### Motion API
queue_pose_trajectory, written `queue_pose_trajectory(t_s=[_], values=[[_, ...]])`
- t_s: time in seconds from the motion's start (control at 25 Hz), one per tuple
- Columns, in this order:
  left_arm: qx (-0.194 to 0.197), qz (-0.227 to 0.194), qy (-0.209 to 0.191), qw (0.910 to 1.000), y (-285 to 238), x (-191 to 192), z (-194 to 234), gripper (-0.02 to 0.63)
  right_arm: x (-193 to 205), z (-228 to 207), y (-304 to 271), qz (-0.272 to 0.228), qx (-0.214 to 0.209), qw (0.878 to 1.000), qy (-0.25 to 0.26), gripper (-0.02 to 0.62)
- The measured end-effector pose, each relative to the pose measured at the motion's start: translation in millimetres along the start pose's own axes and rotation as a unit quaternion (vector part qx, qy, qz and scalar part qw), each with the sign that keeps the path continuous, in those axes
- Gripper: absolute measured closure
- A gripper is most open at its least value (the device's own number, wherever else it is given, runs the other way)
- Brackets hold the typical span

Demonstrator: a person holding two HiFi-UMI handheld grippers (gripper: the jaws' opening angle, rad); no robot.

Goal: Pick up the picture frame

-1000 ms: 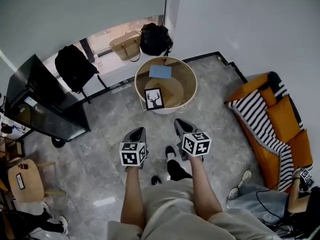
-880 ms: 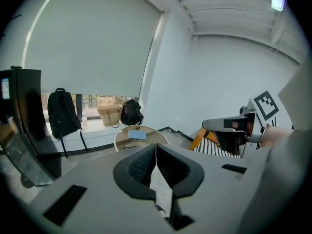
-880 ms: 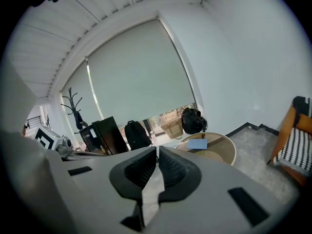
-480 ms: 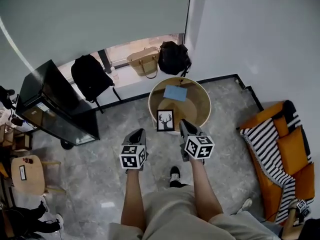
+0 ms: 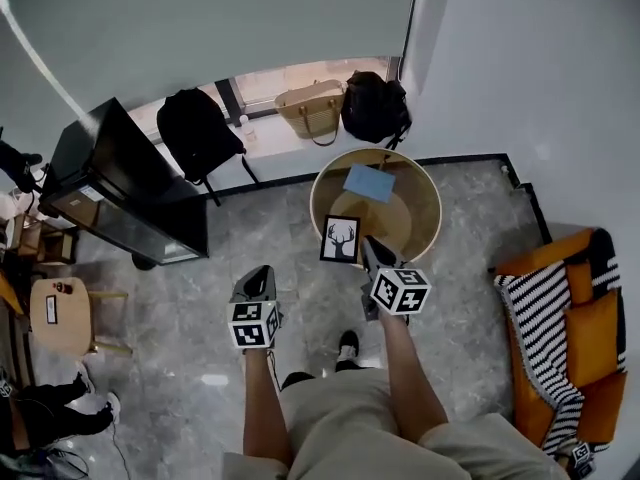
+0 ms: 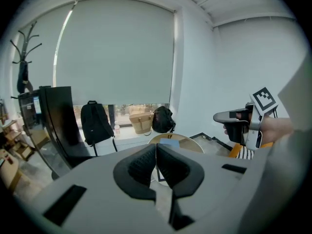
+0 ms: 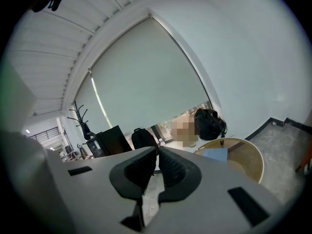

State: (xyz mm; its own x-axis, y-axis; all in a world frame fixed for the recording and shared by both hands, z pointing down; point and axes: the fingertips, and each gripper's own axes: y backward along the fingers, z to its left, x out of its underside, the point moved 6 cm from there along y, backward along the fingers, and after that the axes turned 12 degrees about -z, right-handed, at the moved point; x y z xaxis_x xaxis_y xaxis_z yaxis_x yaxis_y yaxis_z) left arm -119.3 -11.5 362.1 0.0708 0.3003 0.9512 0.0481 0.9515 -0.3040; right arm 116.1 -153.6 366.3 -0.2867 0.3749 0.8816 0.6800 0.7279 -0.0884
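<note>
The picture frame point(image 5: 340, 239), black-edged with a deer silhouette, stands at the near rim of a round wooden table point(image 5: 425, 230). A blue sheet point(image 5: 369, 182) lies further back on it. My right gripper point(image 5: 368, 243) is shut and empty, its tip just right of the frame. My left gripper point(image 5: 261, 271) is also shut and empty, over the floor to the frame's left. In the left gripper view the shut jaws point(image 6: 156, 152) hide most of the table point(image 6: 181, 138), and the right gripper point(image 6: 238, 117) shows at the right. The right gripper view has its jaws point(image 7: 157, 152) closed before the table point(image 7: 251, 159).
A black cabinet point(image 5: 120, 193) stands at the left, with a black backpack point(image 5: 195, 133), a tan bag point(image 5: 310, 108) and another black bag point(image 5: 375, 106) by the window. An orange sofa point(image 5: 585, 343) with a striped blanket is at the right. A small wooden stool point(image 5: 60, 316) sits far left.
Both grippers have come closer to the table. The frame, once well ahead of them, now stands beside the right gripper's tip. Both stay shut.
</note>
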Motion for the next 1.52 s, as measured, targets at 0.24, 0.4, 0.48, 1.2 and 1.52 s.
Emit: queue_pose_trajectory(t_s=[0.24, 0.4, 0.48, 1.2, 1.52], values=[[-0.003, 0.059, 0.012, 0.9982, -8.6, 36.9, -11.6, 0.584, 40.5, -21.9, -1.0, 0.043, -0.043, 0.996, -0.062, 0.554], [0.021, 0.085, 0.025, 0.9958, -27.5, 57.0, -32.5, 0.584, 55.9, -36.2, 5.7, 0.045, -0.071, 0.993, -0.087, 0.554], [0.045, 0.092, 0.047, 0.9936, -41.6, 68.4, -48.7, 0.584, 61.5, -49.7, 12.4, 0.041, -0.075, 0.989, -0.117, 0.554], [0.136, 0.131, 0.250, 0.9495, -149.2, 223.0, -44.7, 0.584, 173.6, -108.6, -53.6, 0.257, -0.025, 0.965, 0.052, 0.554], [0.142, 0.143, 0.297, 0.9332, -185.6, 284.8, -1.9, 0.584, 212.3, -120.6, -153.2, 0.287, -0.070, 0.953, 0.064, 0.554]])
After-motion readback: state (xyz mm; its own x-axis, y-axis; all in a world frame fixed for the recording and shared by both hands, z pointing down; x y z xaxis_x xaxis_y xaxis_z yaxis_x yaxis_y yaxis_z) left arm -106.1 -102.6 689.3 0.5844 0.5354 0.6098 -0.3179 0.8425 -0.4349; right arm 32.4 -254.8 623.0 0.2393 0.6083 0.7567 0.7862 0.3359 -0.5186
